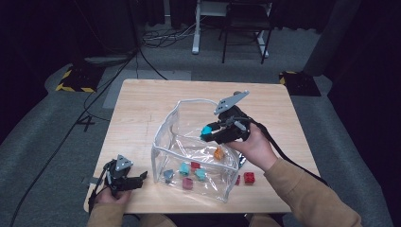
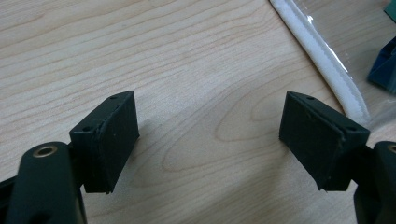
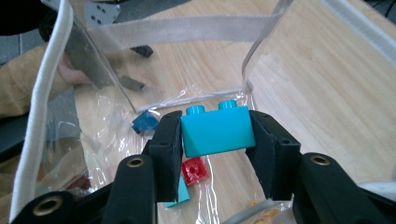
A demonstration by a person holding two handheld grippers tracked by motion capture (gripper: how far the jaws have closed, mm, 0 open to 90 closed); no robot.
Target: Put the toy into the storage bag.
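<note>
right hand-held gripper [image 1: 206, 133] holds a teal brick [image 3: 217, 129]. its two black jaws press on the brick's short ends, about half open, so the brick's long side runs straight across from jaw to jaw. the studs point up and away.

the brick hangs over the open top of the clear bag [image 1: 165, 130], toward the bag's right side. the bag's floor is right under it, so the way to go is down. that is my guess for the next move: lower it and let go.

inside the bag lie more bricks: an orange one [image 1: 218, 152] just below the gripper, two light teal ones [image 1: 184, 168], a grey one [image 1: 168, 175], and red ones [image 1: 195, 165]. there is bare room on the bag floor at the far side, under the held brick. the white rim [image 3: 42, 116] of the bag stands tall on the left and far sides, so the gripper must stay inside those soft walls and not snag them. one red brick [image 1: 249, 177] sits on the worktop [image 1: 142, 109] outside the bag, at the near right.

left hand-held gripper [image 1: 142, 178] rests at the near left, jaws wide apart with nothing in them, just beside the bag. the right hand is the one nearer to the job.
</note>
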